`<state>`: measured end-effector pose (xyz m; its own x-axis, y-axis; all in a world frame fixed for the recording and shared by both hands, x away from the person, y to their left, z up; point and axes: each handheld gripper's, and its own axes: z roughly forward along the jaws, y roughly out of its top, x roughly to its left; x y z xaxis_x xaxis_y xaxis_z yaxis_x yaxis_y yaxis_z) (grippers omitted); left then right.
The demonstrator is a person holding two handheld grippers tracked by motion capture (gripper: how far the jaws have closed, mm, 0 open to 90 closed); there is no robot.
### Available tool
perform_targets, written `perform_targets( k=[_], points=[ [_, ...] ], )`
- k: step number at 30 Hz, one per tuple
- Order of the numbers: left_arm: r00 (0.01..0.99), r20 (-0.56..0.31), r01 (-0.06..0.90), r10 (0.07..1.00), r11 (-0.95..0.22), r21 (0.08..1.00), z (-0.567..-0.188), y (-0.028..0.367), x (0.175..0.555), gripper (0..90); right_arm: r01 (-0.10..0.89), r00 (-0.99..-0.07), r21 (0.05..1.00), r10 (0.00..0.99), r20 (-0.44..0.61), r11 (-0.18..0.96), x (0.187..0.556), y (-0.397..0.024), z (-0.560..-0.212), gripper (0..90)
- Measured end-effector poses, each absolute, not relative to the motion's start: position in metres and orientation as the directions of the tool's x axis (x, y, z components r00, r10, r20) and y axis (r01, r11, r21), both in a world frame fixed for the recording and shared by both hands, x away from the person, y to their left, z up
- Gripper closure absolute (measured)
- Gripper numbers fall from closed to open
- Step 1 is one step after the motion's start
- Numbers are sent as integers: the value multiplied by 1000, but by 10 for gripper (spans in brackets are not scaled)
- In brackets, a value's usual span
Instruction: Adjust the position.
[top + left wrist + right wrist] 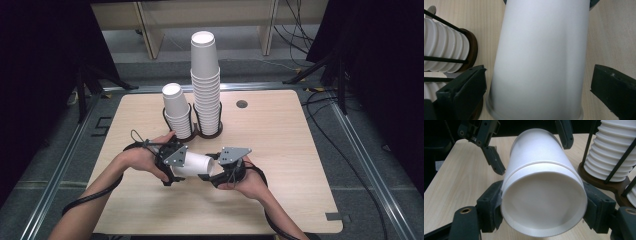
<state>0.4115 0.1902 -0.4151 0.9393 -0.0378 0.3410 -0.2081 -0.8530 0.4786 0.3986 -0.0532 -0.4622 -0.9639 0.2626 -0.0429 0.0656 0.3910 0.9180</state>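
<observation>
My right gripper (214,172) clamps the white paper cup (196,164) lying sideways above the table (280,150); my left gripper (172,167) stands wide around it, pads clear. At 12 o'clock, 2 cup stacks (206,85) fill the dark holder (210,133).

A light wooden tabletop (280,150) fills the middle of the high view. Above centre on it stands a dark brown two-ring wire holder (207,132), bearing a tall stack of white paper cups (205,80) and, just left, a shorter stack of white paper cups (177,112). A small round grey grommet (242,104) sits right of them.
</observation>
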Motion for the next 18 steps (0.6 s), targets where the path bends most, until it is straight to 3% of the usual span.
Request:
perform_targets(
  k=[9,18],
  points=[
    [949,316,-183,5,-806,563,-421,198,415,0,54,-965,925,259,-49,375,399,-58,-461,278],
    [955,296,-165,18,-796,582,-426,203,418,0,51,-965,922,256,-53,384,398,-60,-461,278]
  ],
)
